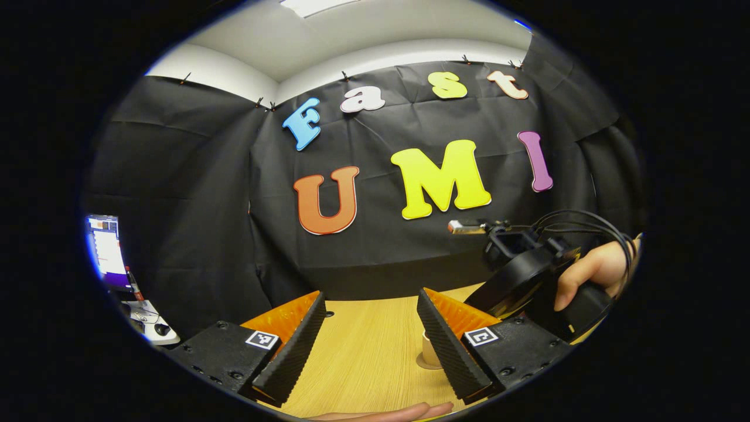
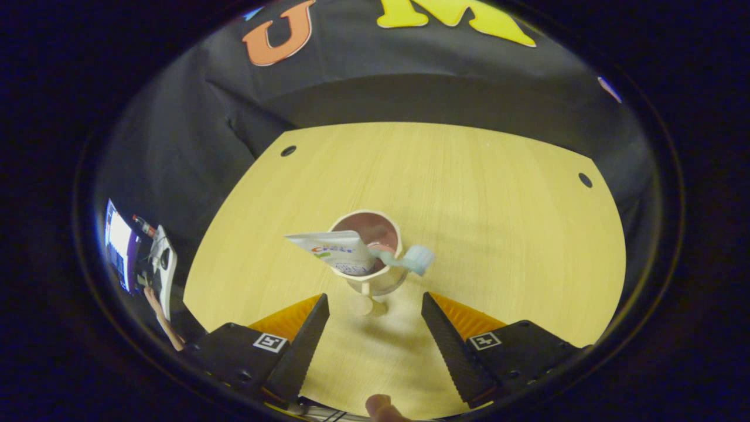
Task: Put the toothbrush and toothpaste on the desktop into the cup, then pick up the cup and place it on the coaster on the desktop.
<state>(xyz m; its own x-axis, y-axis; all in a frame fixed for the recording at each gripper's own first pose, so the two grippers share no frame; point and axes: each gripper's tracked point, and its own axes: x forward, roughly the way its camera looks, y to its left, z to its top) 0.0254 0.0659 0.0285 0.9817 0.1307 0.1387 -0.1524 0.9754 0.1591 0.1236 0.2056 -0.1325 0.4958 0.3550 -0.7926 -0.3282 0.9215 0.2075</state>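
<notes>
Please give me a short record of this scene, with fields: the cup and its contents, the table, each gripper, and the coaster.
cup: cream ceramic cup with a handle, upright on the table
contents: white toothpaste tube and pale blue toothbrush, both leaning out over the rim
table: light wooden desktop
right gripper: right gripper open, above the cup, fingers apart and touching nothing
left gripper: left gripper open, holding nothing
coaster: cannot tell where it is
task state: both items in the cup; cup not yet grasped
</notes>
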